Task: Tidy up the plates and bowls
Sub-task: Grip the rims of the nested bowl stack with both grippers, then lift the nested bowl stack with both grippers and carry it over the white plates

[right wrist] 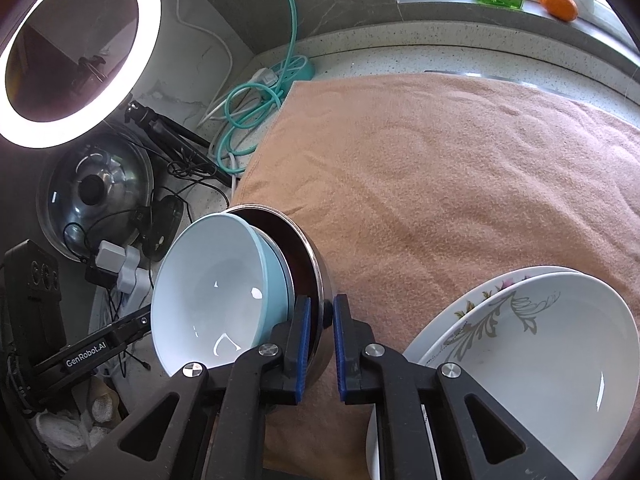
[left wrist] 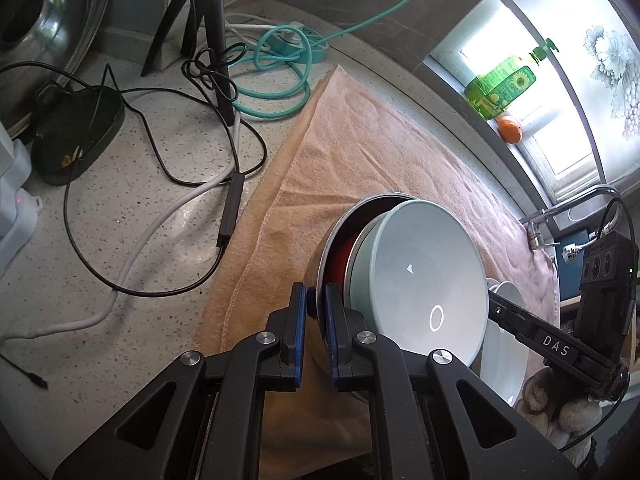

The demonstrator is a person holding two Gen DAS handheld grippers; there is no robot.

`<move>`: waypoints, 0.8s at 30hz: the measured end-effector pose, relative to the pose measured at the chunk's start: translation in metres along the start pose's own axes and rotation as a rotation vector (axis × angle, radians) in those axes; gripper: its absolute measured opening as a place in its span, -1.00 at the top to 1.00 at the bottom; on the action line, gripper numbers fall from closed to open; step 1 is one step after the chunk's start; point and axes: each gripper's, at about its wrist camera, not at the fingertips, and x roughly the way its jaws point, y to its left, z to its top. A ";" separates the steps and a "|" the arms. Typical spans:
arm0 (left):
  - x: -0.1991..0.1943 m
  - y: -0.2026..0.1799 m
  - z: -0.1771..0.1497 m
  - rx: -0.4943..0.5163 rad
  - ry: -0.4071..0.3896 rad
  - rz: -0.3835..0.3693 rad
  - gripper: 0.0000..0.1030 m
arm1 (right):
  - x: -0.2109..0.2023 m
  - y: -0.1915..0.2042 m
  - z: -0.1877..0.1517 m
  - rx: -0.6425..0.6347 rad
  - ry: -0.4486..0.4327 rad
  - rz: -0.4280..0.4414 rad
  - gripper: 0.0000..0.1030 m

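Observation:
A steel bowl (left wrist: 340, 224) with a dark red inside holds nested light blue bowls (left wrist: 420, 280), all tilted on edge above the tan towel (left wrist: 360, 152). My left gripper (left wrist: 316, 312) is shut on the steel bowl's rim. In the right wrist view my right gripper (right wrist: 322, 320) is shut on the opposite rim of the same steel bowl (right wrist: 316, 256), with the light blue bowls (right wrist: 212, 292) to its left. A stack of white patterned plates (right wrist: 540, 344) lies on the towel at the lower right.
Cables (left wrist: 160, 152), a teal hose (left wrist: 280, 76), a tripod (left wrist: 216, 40) and a black dish (left wrist: 76, 132) clutter the speckled counter (left wrist: 140, 260). A pot lid (right wrist: 96, 192) and ring light (right wrist: 80, 48) stand left. A soap bottle (left wrist: 504, 84) and orange (left wrist: 510, 128) sit on the sill; a faucet (left wrist: 560, 216) is right.

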 end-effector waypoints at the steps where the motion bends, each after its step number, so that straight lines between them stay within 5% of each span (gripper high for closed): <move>1: 0.001 0.000 0.000 0.000 0.001 -0.001 0.86 | 0.000 0.000 0.000 -0.001 -0.001 -0.002 0.83; 24: 0.000 -0.003 0.003 0.008 -0.006 0.006 0.86 | 0.000 0.002 0.000 -0.010 0.002 -0.027 0.85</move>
